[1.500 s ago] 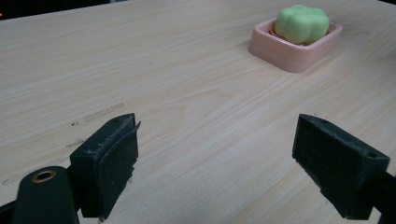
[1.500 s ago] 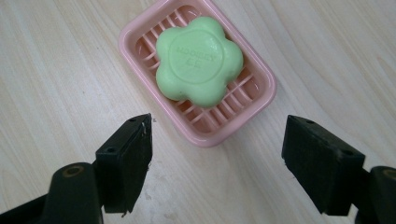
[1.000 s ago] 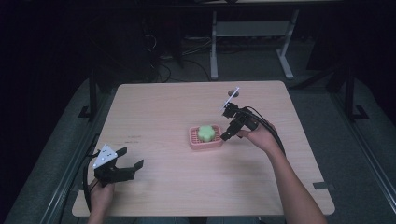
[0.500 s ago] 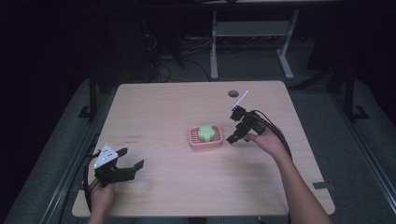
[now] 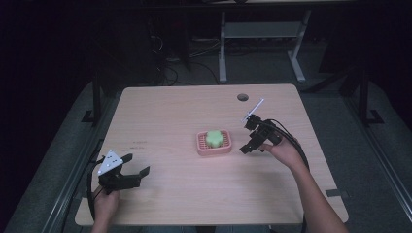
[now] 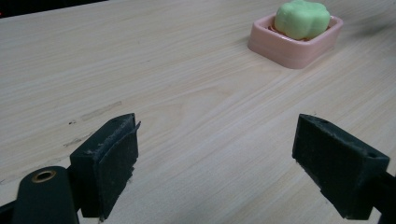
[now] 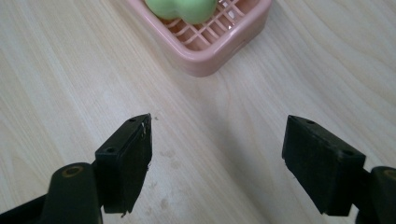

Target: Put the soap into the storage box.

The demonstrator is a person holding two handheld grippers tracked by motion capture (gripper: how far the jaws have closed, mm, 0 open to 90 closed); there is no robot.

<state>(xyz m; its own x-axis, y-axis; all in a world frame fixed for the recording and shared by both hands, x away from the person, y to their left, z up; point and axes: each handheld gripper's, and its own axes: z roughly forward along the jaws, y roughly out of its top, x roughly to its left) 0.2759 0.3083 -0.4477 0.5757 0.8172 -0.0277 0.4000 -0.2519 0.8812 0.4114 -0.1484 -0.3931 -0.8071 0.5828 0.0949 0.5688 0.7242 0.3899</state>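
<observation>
Both grippers gape empty; green soap [image 5: 213, 138] apparently fills pink dish [image 5: 201, 147].

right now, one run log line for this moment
left gripper open, idle | right gripper open beside dish | soap in dish

right tongs [image 5: 248, 144] withdrawn from soap dish [image 5: 214, 143], jaws apart

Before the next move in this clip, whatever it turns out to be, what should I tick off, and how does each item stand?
1. Right tool open, holding nothing: ok.
2. Left tool open, holding nothing: ok.
3. Green soap seated in the pink dish: ok.
4. Right tool clear of the dish, bare table between them: ok.
5. Dish flat on the table, not tipped: ok.
6. Whether the soap is stuck to the dish grid: cannot tell.
</observation>
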